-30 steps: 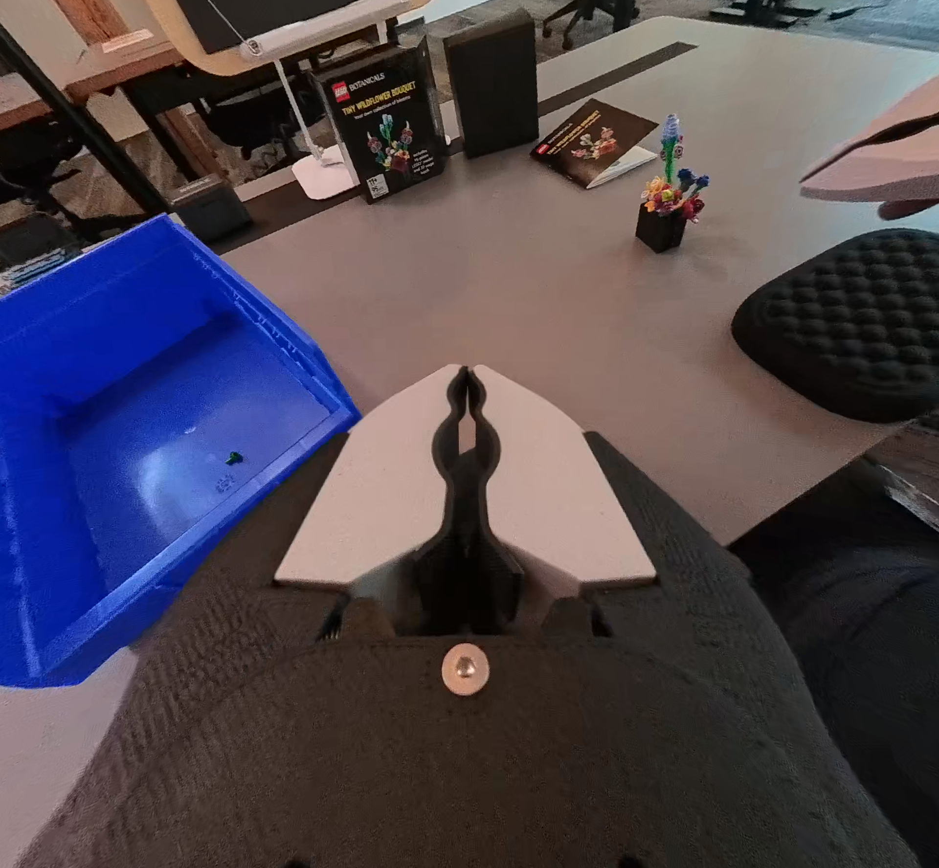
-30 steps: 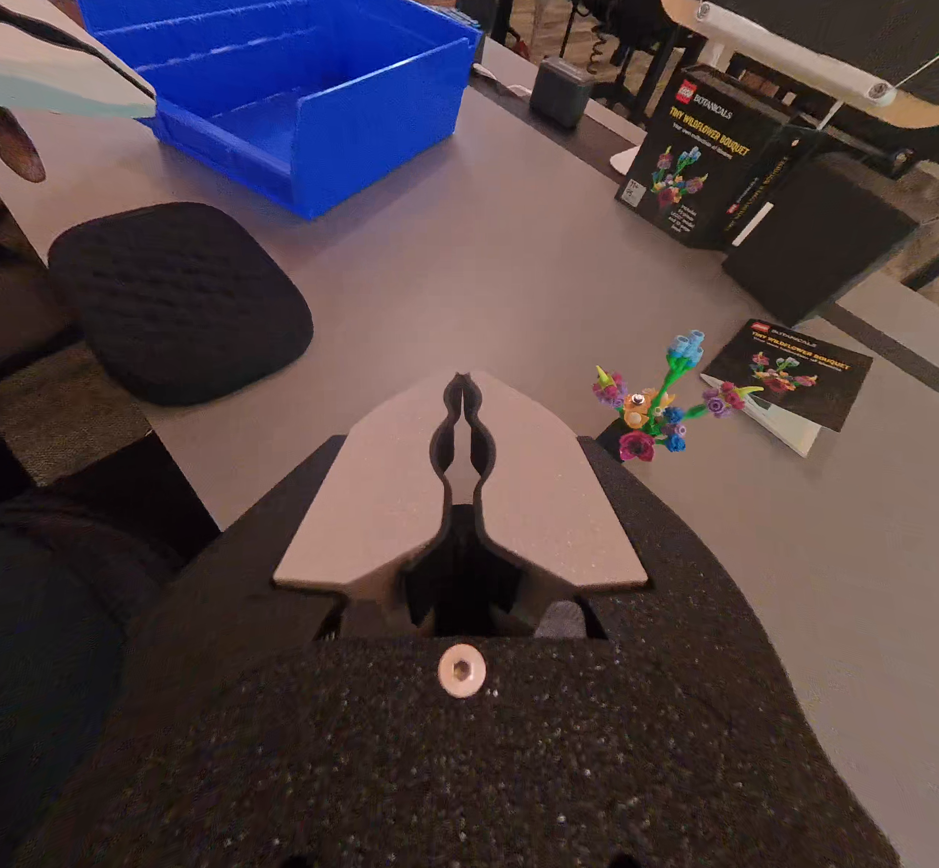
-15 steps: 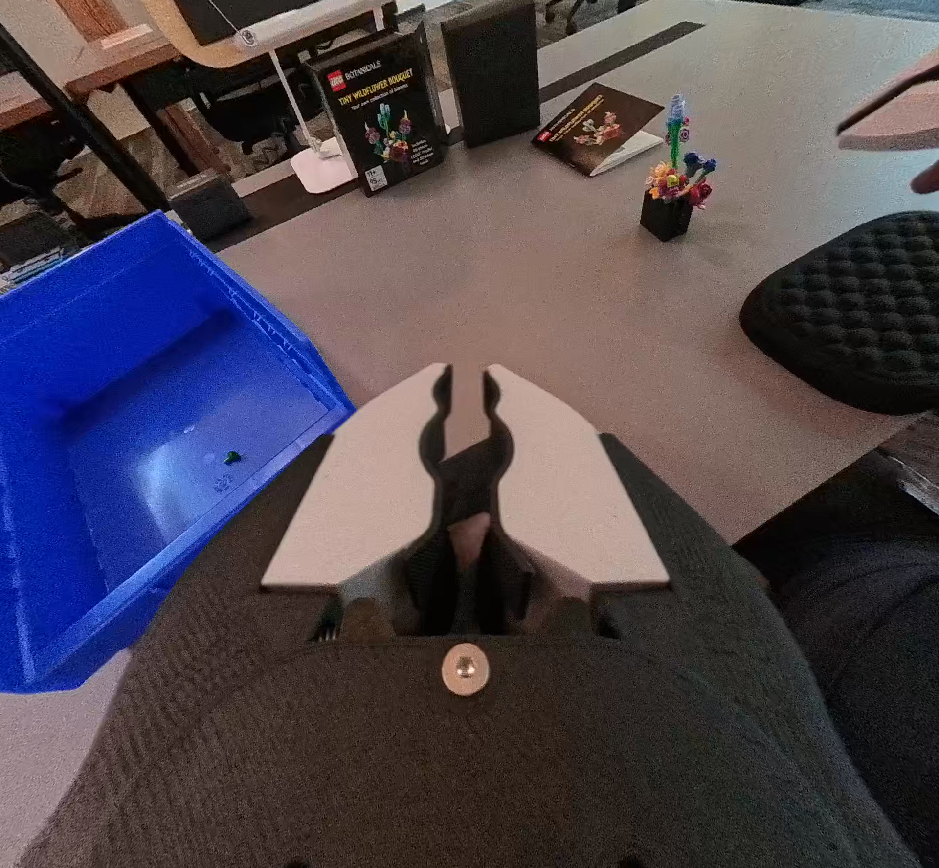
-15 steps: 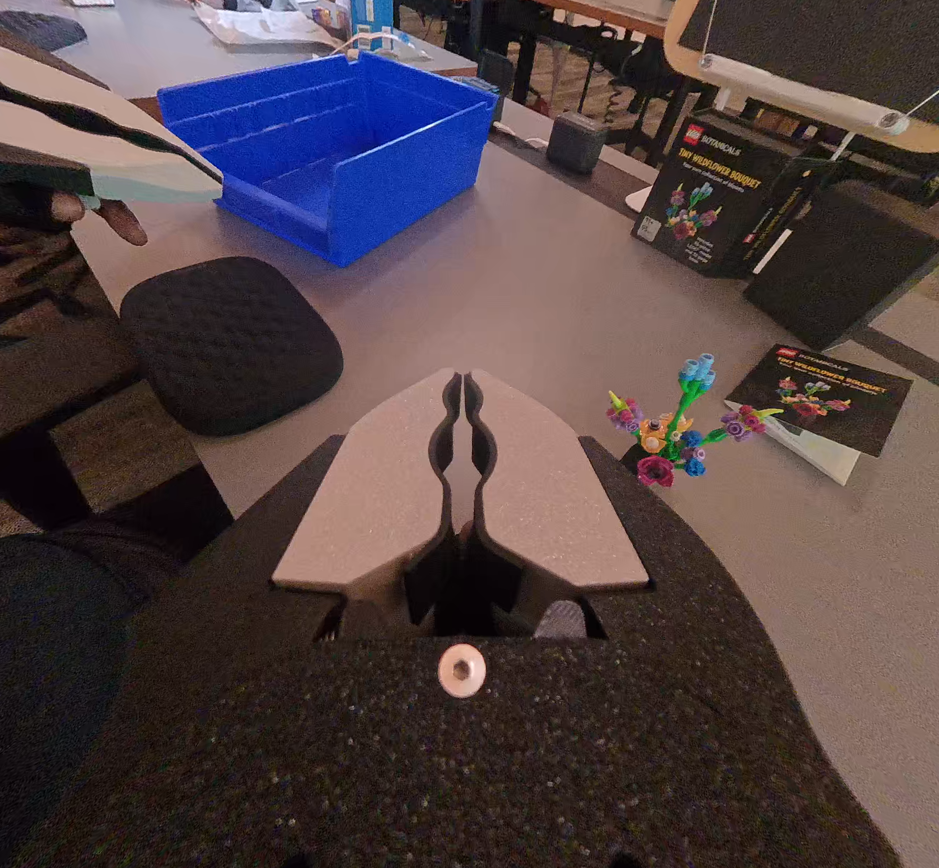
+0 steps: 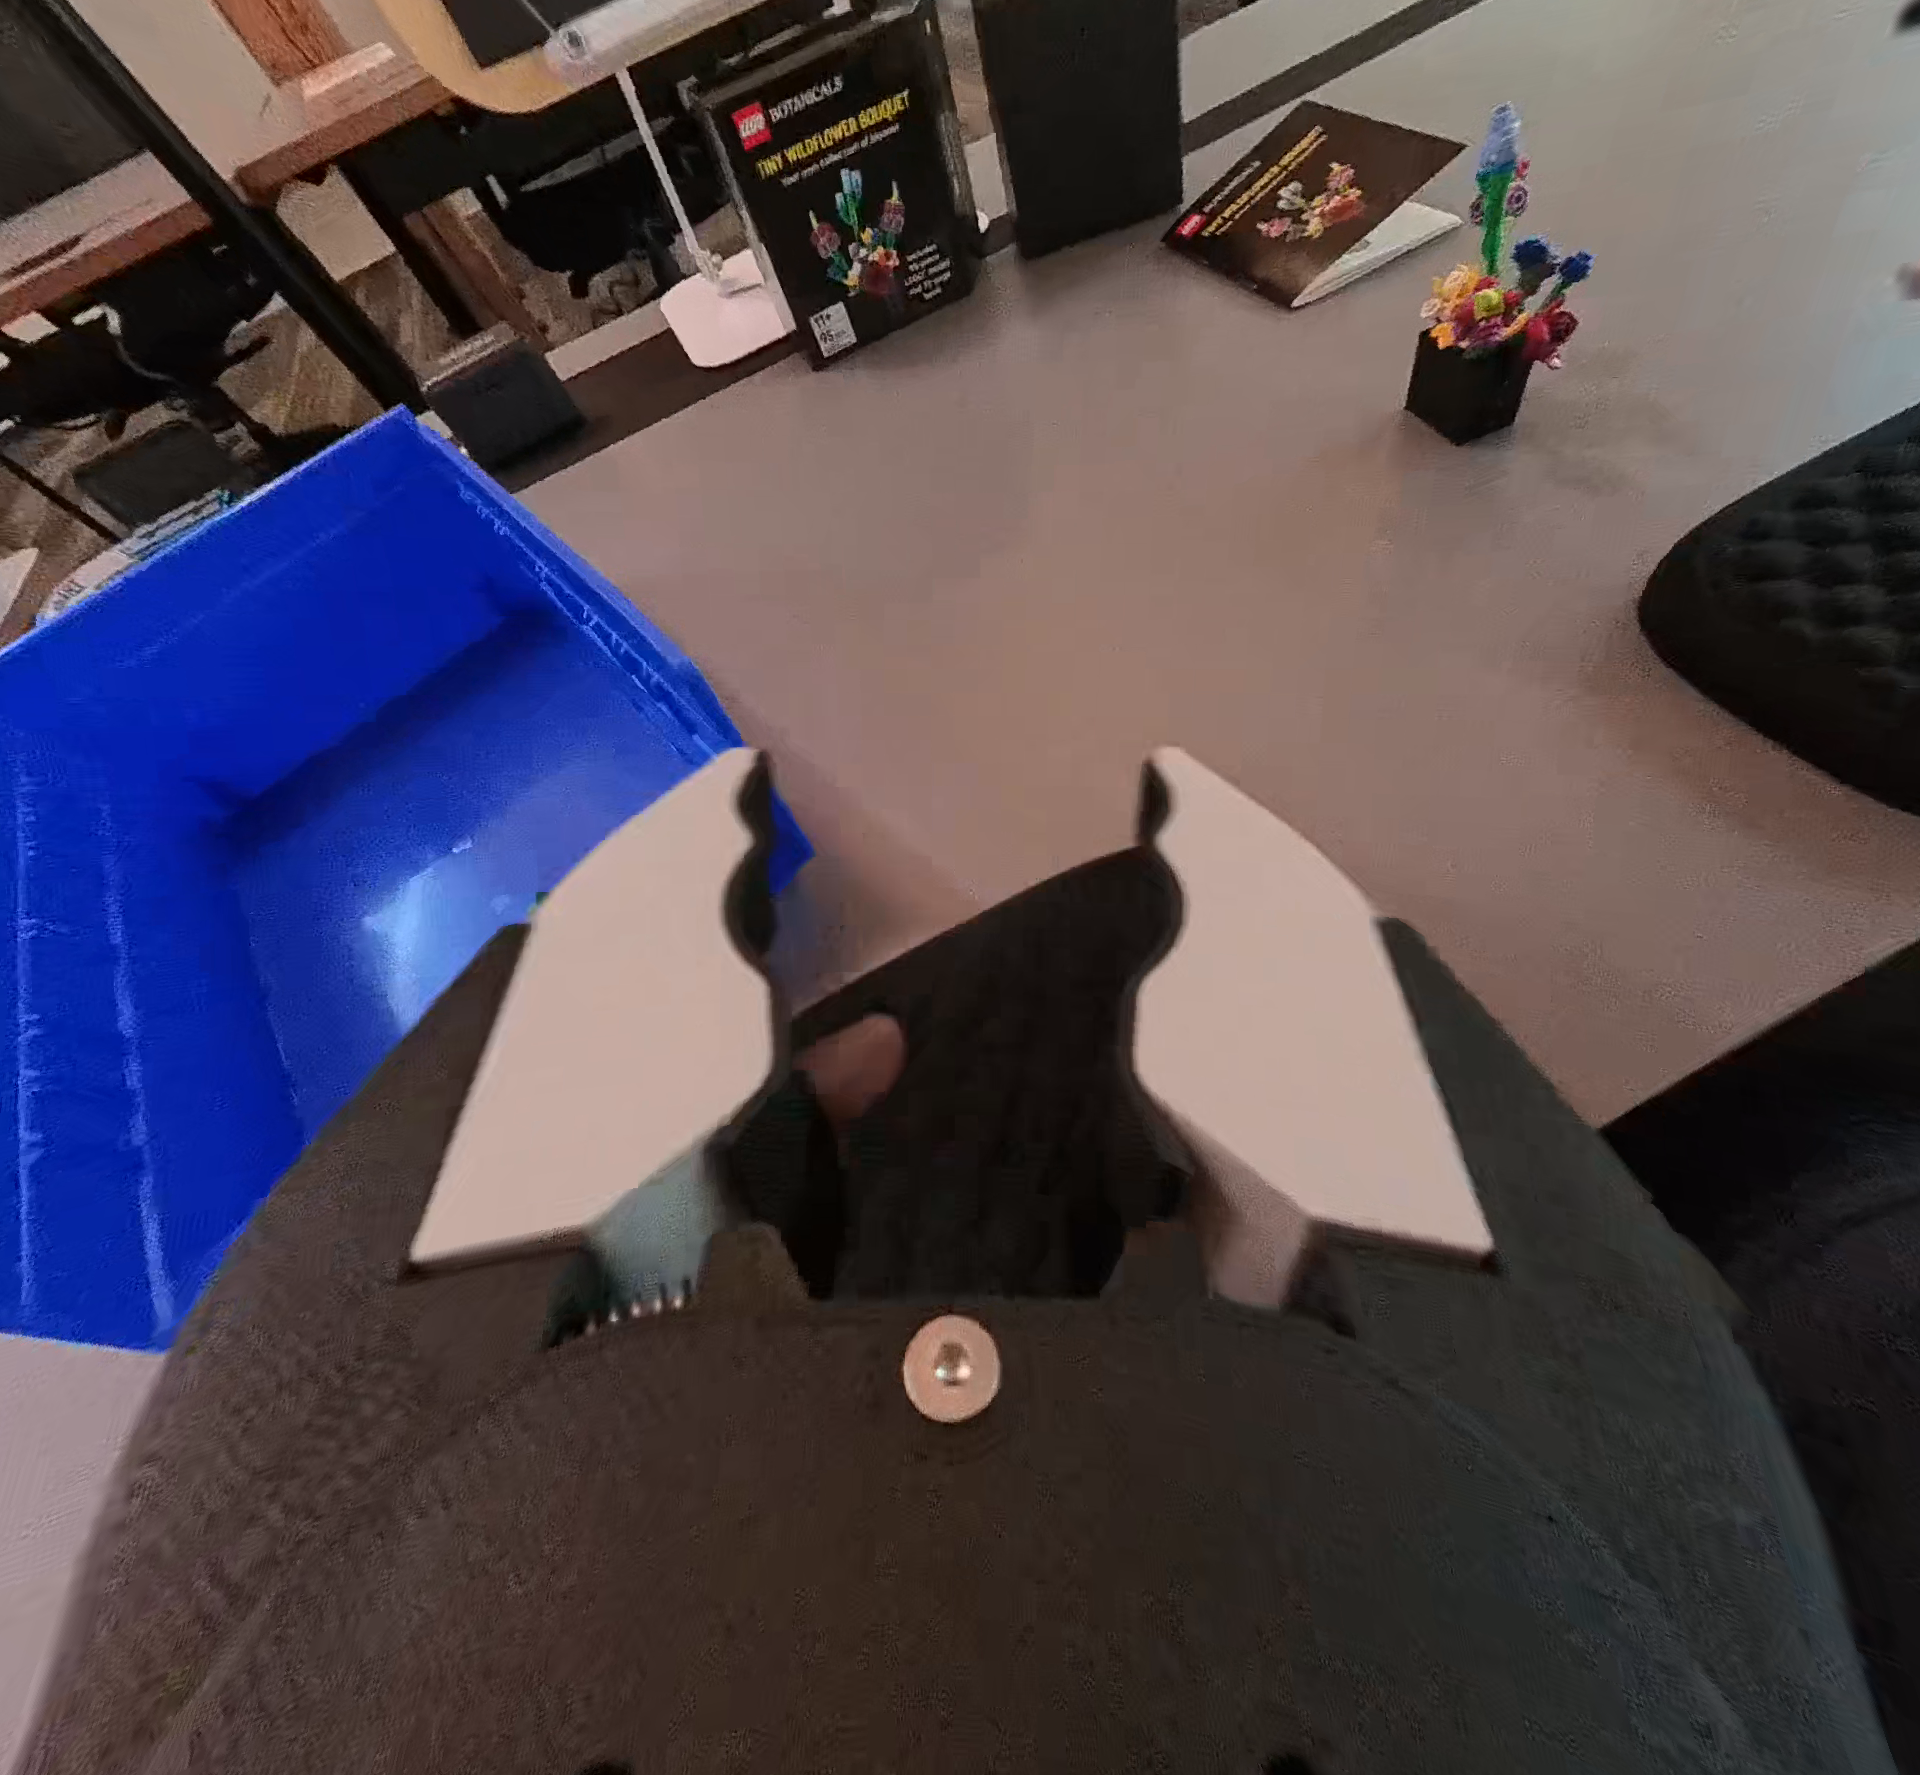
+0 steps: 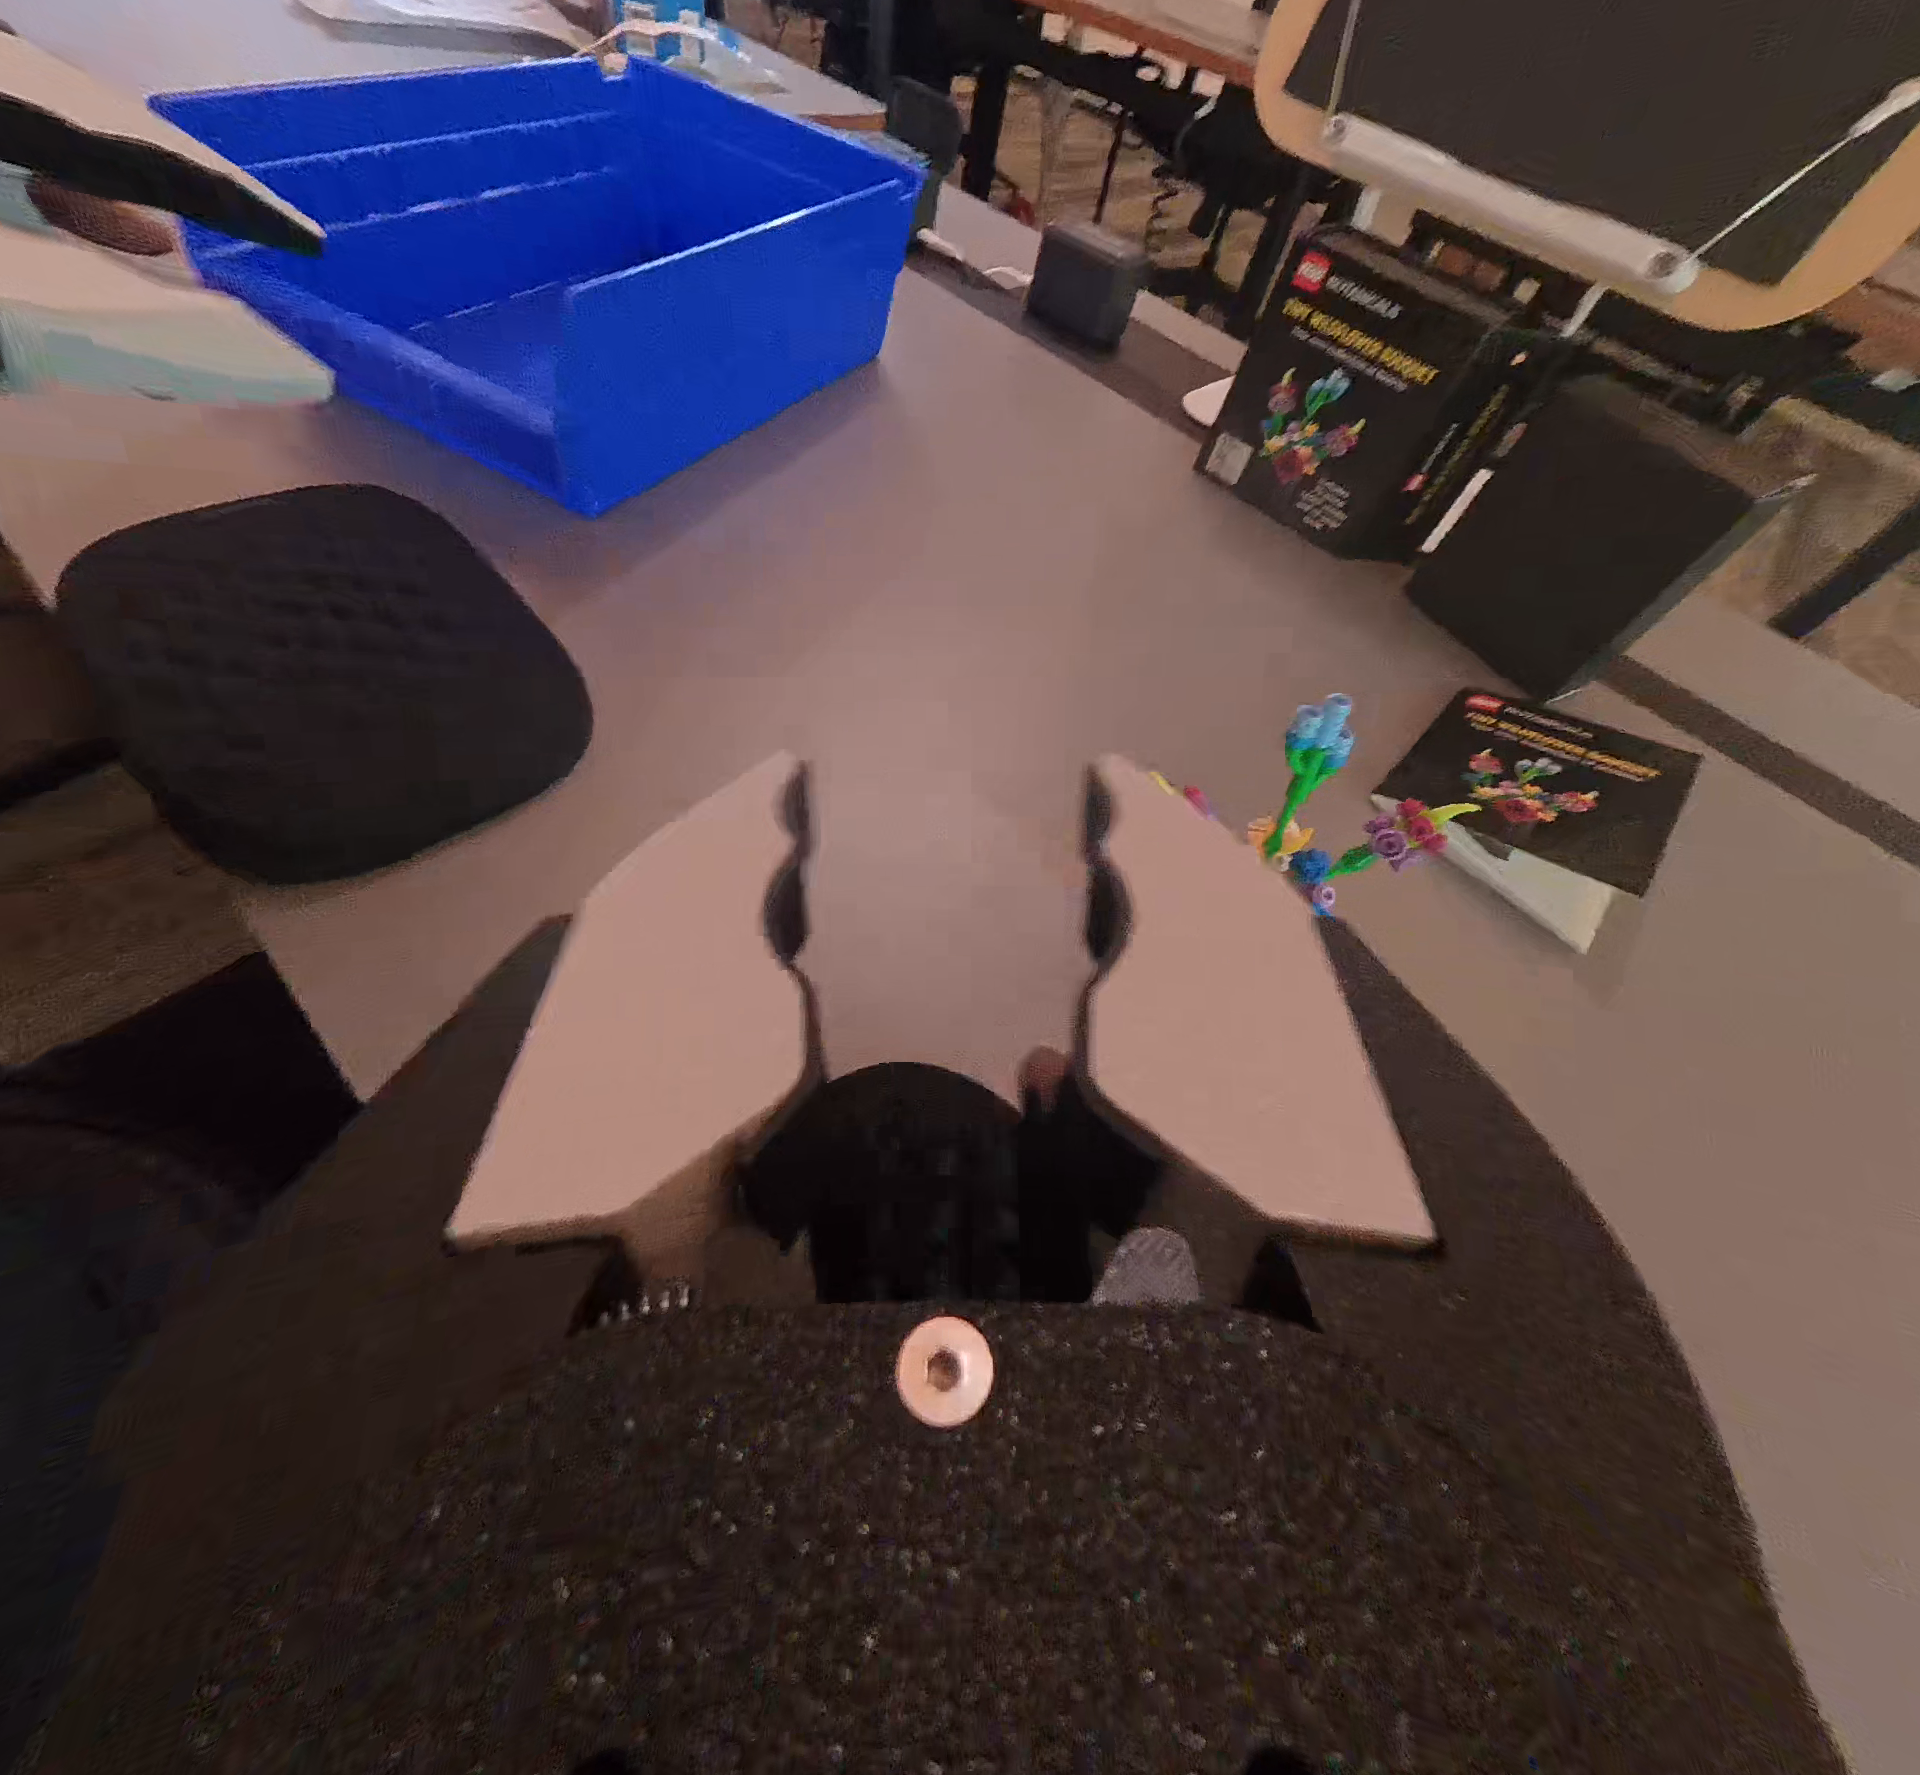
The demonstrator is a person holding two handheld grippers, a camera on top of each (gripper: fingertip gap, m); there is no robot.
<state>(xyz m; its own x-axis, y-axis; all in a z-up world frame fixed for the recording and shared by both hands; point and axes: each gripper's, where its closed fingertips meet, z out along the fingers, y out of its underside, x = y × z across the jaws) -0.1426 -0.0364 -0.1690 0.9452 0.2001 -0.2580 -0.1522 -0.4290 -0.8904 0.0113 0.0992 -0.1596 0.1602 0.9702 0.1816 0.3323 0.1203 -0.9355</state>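
My left gripper (image 5: 951, 775) is open and empty above the grey table (image 5: 1039, 582), beside the near right corner of a blue bin (image 5: 260, 790). My right gripper (image 6: 943, 785) is open and empty above the table (image 6: 935, 603); a small brick flower bouquet (image 6: 1314, 806) stands just right of its right finger, partly hidden by it. The bouquet in its black pot (image 5: 1481, 343) shows far right in the left wrist view. The left gripper's fingers (image 6: 156, 187) show at the left edge of the right wrist view, in front of the blue bin (image 6: 623, 271).
A black textured pad (image 6: 312, 676) lies at the table's near edge (image 5: 1808, 613). A black printed box (image 5: 842, 208), a plain black box (image 5: 1081, 73), a booklet (image 5: 1320, 203) and a lamp base (image 5: 722, 333) stand at the back. Other desks and chairs lie beyond.
Both grippers have opened from shut to wide open. Both have moved a little forward over the table, and the right gripper has left the left wrist view.
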